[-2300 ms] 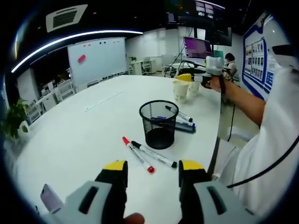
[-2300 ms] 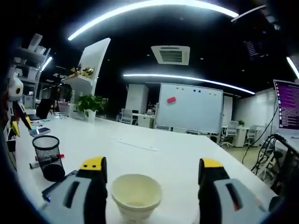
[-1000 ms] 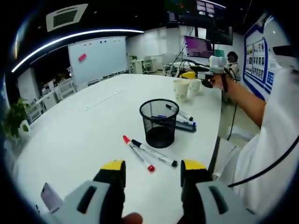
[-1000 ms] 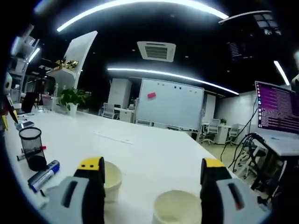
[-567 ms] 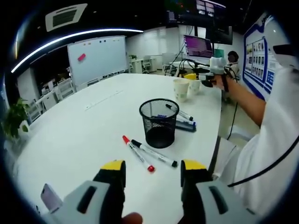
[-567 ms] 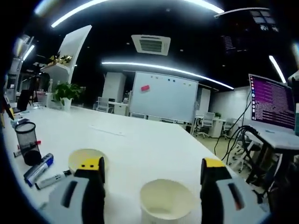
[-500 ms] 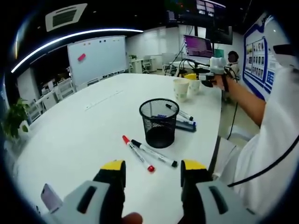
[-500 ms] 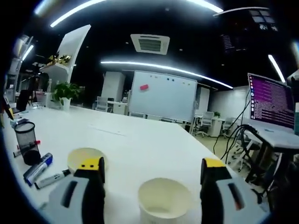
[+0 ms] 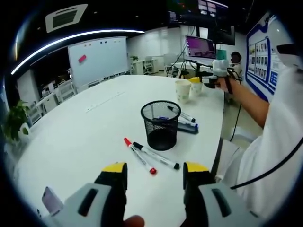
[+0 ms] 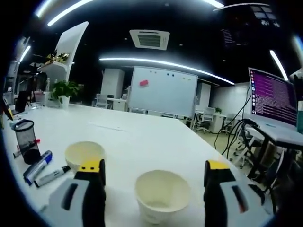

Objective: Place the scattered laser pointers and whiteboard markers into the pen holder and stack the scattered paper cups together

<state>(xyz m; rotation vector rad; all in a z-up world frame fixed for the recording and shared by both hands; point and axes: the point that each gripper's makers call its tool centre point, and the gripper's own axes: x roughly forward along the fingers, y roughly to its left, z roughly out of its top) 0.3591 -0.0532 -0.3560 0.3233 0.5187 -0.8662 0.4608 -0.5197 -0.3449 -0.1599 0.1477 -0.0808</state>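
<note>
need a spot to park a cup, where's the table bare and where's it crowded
Bare: the wide stretch of white table on the whiteboard side of the mesh pen holder, and beyond the two paper cups in the right gripper view. Crowded: the person's edge, with the red marker and black marker before the holder and more markers behind it.

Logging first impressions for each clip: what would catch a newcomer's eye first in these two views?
In the left gripper view, a black mesh pen holder stands mid-table, with a red-capped marker and a black-capped marker lying loose on the near side of it. In the right gripper view, an upright paper cup sits between the open jaws of the right gripper, and a second cup stands just behind the left jaw.
</note>
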